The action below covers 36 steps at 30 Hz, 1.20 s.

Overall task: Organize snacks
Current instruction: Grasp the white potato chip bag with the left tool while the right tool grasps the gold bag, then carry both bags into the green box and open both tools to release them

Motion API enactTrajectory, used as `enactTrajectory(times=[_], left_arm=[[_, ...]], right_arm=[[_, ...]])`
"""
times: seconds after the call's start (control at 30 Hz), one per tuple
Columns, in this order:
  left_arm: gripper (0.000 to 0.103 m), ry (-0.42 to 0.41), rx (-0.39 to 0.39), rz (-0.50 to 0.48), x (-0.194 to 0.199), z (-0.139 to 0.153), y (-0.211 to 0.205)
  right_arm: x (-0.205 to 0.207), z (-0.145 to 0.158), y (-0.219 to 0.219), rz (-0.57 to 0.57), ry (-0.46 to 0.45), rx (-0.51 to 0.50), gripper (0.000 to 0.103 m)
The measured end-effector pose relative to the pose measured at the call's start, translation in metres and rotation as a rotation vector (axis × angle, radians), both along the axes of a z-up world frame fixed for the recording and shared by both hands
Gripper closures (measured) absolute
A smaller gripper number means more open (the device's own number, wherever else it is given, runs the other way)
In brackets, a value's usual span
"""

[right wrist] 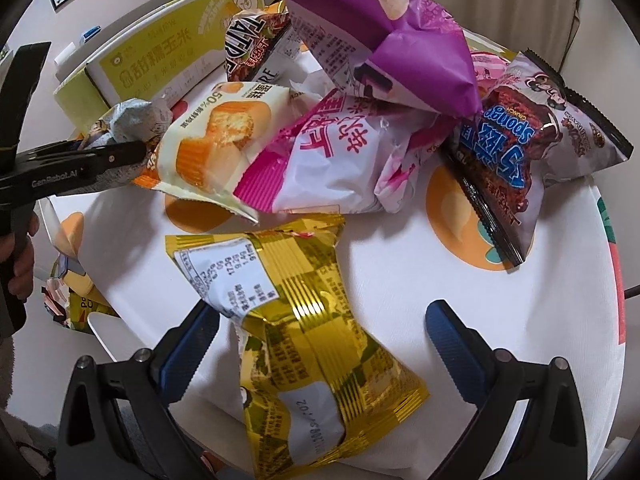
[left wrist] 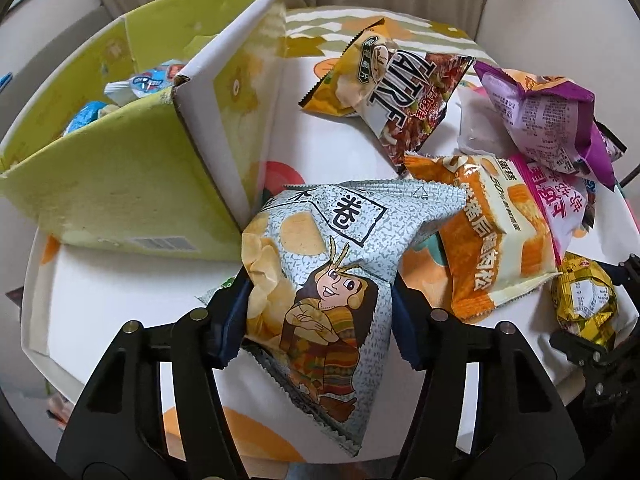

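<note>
A white table [right wrist: 400, 240] with orange shapes carries scattered snack packets. My left tool [left wrist: 316, 304] is clamped on a grey chip bag [left wrist: 332, 264]; my right tool [right wrist: 320, 336] stands apart around a gold packet [right wrist: 304, 328].

Both grippers are matte black plastic with blue ribbed fingers [right wrist: 450, 336], brass-coloured pivot screws and white "GenRobot.AI" lettering.

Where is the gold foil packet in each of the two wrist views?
Left wrist view: gold foil packet at far right edge, on the table.
Right wrist view: gold foil packet at bottom centre, between the open right jaws.
Shared landmark: the orange cake packet.
</note>
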State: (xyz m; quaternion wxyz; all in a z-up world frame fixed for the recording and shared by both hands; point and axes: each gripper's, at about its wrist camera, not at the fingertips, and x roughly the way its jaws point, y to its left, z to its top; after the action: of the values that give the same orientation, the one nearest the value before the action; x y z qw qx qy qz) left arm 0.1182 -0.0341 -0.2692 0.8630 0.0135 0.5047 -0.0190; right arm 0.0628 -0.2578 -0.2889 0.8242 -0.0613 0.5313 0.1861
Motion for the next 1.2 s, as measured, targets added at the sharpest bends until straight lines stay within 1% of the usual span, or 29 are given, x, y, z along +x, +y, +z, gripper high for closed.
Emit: enactTrajectory(times=[0.03,0.07,0.1,0.13,0.33,0.6,0.8,0.93,1.07,1.2], left_arm=[[0.046,-0.002,-0.001,0.000,0.000,0.001,0.000],[0.046,-0.005,0.000,0.001,-0.001,0.002,-0.001],[0.046,-0.009,0.003,0.000,-0.003,0.003,-0.001],[0.046,-0.012,0.006,-0.002,-0.002,0.004,-0.002],[0.046,-0.030,0.000,-0.014,-0.007,0.013,-0.006],[0.046,-0.060,-0.027,-0.023,-0.012,0.034,-0.006],[0.046,-0.083,-0.056,-0.029,-0.018,0.056,-0.006],[0.046,-0.110,-0.082,-0.030,-0.021,0.080,-0.002],[0.046,-0.160,-0.100,-0.034,-0.023,0.110,0.004],[0.046,-0.219,-0.113,-0.033,-0.019,0.143,0.019]], right_arm=[[-0.001,-0.001,0.000,0.003,-0.002,0.000,0.015],[-0.001,-0.002,-0.001,0.008,0.000,-0.002,0.019],[-0.002,-0.004,0.000,0.015,0.003,-0.005,0.028],[-0.002,-0.005,0.000,0.019,0.003,-0.005,0.033],[-0.010,-0.002,0.004,0.022,-0.038,-0.031,0.042],[-0.018,0.016,-0.002,-0.015,-0.063,-0.023,0.045],[-0.024,0.042,-0.006,-0.048,-0.089,-0.008,0.045],[-0.025,0.063,-0.008,-0.064,-0.115,-0.006,0.045],[-0.017,0.097,-0.003,-0.078,-0.156,0.009,0.045],[-0.002,0.128,0.007,-0.086,-0.203,0.029,0.045]])
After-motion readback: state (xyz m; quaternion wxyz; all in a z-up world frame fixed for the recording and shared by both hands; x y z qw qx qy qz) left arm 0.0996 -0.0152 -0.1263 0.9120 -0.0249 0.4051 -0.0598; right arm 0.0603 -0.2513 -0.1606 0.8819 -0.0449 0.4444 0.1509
